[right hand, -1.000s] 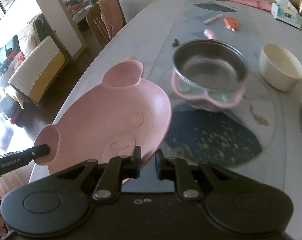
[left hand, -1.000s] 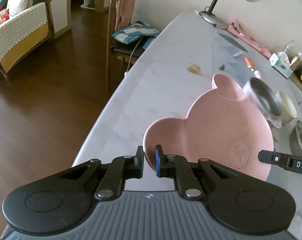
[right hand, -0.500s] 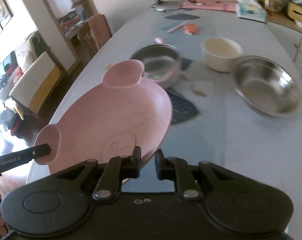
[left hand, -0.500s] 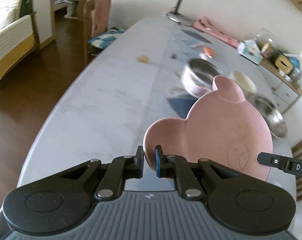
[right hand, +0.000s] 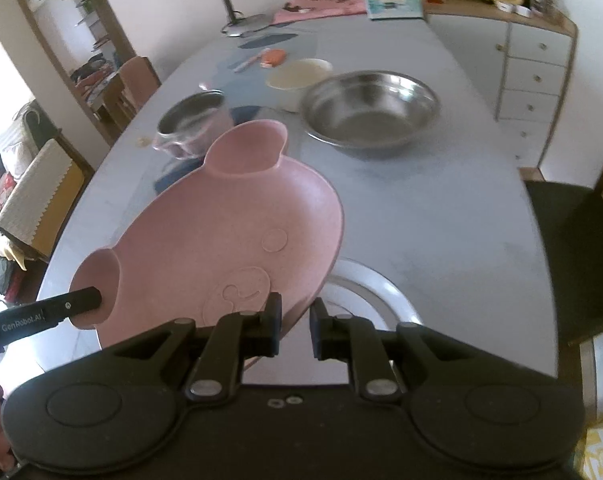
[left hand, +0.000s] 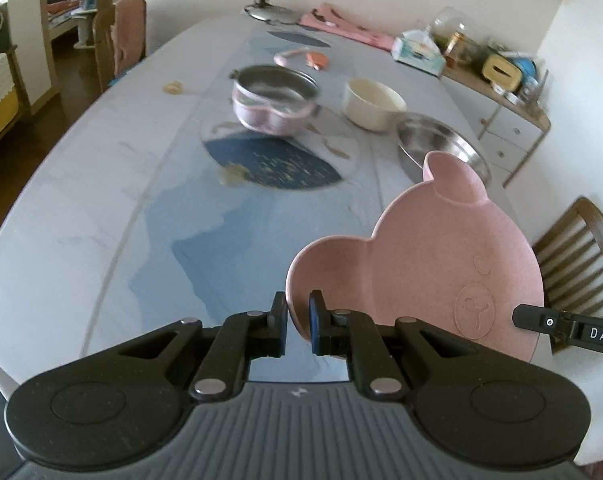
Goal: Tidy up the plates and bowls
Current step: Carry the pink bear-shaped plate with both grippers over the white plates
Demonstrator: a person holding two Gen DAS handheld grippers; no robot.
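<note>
Left gripper [left hand: 298, 322]: clamped on the near ear of the pink plate [left hand: 441, 264], rim between its fingers.
Plate: held in the air over the near end of the table [left hand: 101, 200], tilted, both grippers on it.
Handling: looks light, stiff and smooth; judged likely to slip if tipped, so opposite rim grips suit it.
White plate [right hand: 365, 292]: on the table under the pink one, near right.
Steel bowl [right hand: 371, 114]: far right.
Right gripper [right hand: 295, 328]: fingers pinch the plate's chin edge.
</note>
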